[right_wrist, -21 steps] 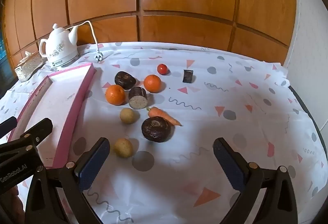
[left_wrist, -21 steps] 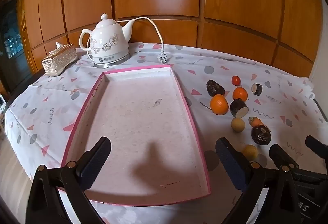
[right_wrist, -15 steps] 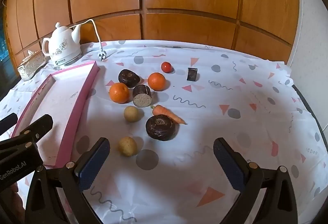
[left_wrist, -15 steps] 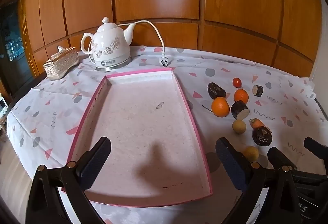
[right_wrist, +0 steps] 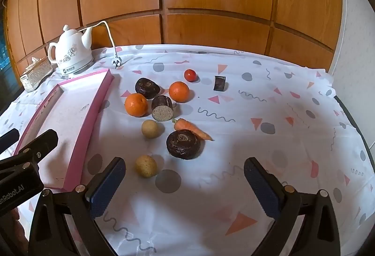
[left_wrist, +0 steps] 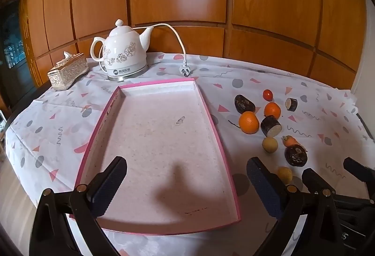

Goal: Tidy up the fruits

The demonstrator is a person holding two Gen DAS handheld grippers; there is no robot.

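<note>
Now, from the left wrist view, the left gripper [left_wrist: 186, 182] hangs over the near end of the pink tray [left_wrist: 212, 115]. Its jaws are spread wide and hold nothing. The tray has nothing in it. It sits on the bench [left_wrist: 46, 120], which has a dotted cloth. A white kettle [left_wrist: 121, 54] and a tissue box [left_wrist: 68, 69] stand behind the tray. The fruits lie to the right of the tray, on the cloth. Compared with a moment ago, this view has pulled back and risen a little, so the kettle and tray look a bit farther off. No fruit has moved.

From the right wrist view, the right gripper [right_wrist: 185, 182] is also wide apart and holds nothing. It hovers above the cloth. A small yellow fruit [right_wrist: 145, 165] lies just past its left finger. A dark round one [right_wrist: 183, 144] lies a bit farther on, touching a carrot [right_wrist: 191, 128]. Behind them are another yellow fruit [right_wrist: 150, 128], two oranges [right_wrist: 136, 105] [right_wrist: 179, 91], a cut dark piece [right_wrist: 162, 108], another dark lump [right_wrist: 147, 88], a little tomato [right_wrist: 189, 75] and a small dark chunk [right_wrist: 219, 83]. This view has backed away a little too.

I think the sorting has not started yet. The near yellow fruit looks like the easiest first pick. It is round, so it may roll away.
</note>
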